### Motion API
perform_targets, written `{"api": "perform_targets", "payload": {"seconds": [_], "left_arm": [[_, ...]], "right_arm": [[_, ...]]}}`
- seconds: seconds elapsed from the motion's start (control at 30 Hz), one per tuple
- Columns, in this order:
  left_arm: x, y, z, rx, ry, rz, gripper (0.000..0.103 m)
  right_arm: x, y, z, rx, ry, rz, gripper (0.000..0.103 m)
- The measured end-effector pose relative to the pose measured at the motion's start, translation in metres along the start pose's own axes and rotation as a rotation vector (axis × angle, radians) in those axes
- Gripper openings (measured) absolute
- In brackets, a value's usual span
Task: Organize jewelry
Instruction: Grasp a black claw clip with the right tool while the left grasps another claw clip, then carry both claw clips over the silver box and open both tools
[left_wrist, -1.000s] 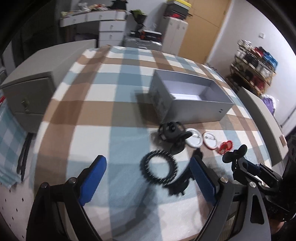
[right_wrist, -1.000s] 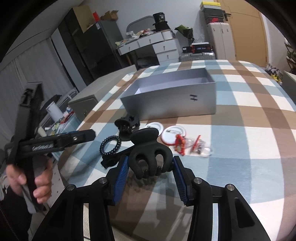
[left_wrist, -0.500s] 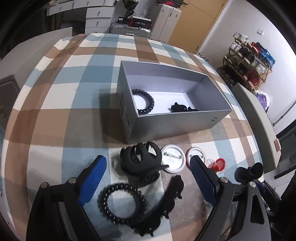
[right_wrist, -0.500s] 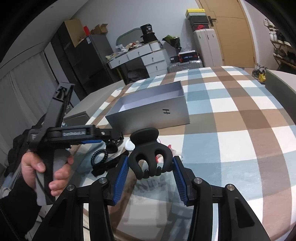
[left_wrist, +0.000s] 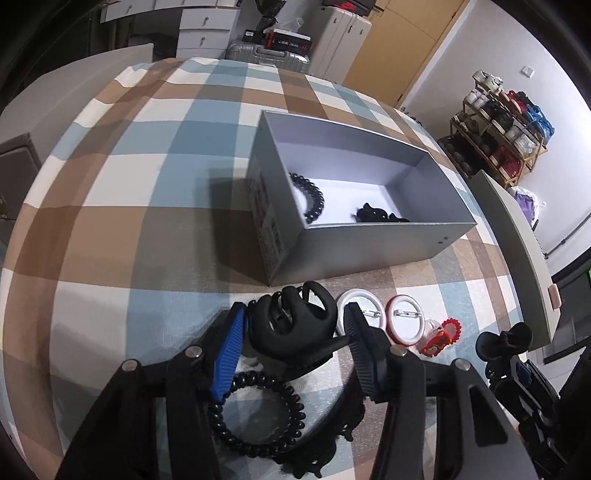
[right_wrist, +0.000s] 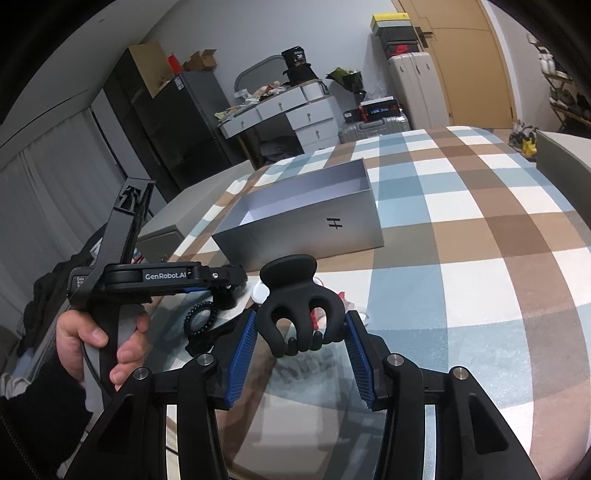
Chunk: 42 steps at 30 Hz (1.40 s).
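My left gripper is clenched on a black claw clip just in front of the grey box, above a coil hair tie. My right gripper grips a second claw clip above the checked tablecloth.

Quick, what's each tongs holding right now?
Left tongs: closing around a black plastic claw clip on the table.
Right tongs: shut on another black claw clip.

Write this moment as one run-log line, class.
left gripper: closing around claw clip on table | right gripper: holds second clip aloft | box: hair tie, clip inside
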<state>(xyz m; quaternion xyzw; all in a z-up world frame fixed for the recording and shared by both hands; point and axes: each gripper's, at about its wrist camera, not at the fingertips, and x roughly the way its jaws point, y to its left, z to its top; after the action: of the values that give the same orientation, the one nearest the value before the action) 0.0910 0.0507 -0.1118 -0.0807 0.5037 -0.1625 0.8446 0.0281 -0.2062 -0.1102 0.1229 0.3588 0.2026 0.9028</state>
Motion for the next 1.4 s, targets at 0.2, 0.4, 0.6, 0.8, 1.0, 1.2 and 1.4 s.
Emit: {"api": "perform_targets", "payload": {"seconds": [0.2, 0.4, 0.6, 0.8, 1.0, 1.2, 1.4], "left_arm": [[-0.009, 0.000, -0.001, -0.002, -0.007, -0.008, 0.048], [-0.027, -0.003, 0.001, 0.002, -0.032, -0.043, 0.048], [-0.046, -0.010, 0.014, 0.026, -0.072, -0.108, 0.048], [-0.061, -0.024, 0.037, 0.081, -0.116, -0.151, 0.048], [-0.045, -0.033, 0.068, 0.124, -0.143, -0.142, 0.048], [-0.014, -0.022, 0.087, 0.084, -0.117, -0.165, 0.048], [0.005, -0.015, 0.096, 0.047, -0.079, -0.195, 0.048]], "right_arm": [[-0.001, -0.001, 0.004, -0.002, -0.007, -0.002, 0.047], [-0.001, 0.002, 0.014, -0.013, -0.012, 0.004, 0.047], [-0.002, 0.009, 0.034, -0.037, -0.031, 0.032, 0.047], [0.003, 0.015, 0.066, -0.060, -0.053, 0.066, 0.047], [0.028, 0.012, 0.097, -0.072, -0.024, 0.057, 0.047], [0.057, 0.007, 0.116, -0.045, -0.023, 0.091, 0.047], [0.078, 0.001, 0.131, -0.016, -0.017, 0.097, 0.047]]}}
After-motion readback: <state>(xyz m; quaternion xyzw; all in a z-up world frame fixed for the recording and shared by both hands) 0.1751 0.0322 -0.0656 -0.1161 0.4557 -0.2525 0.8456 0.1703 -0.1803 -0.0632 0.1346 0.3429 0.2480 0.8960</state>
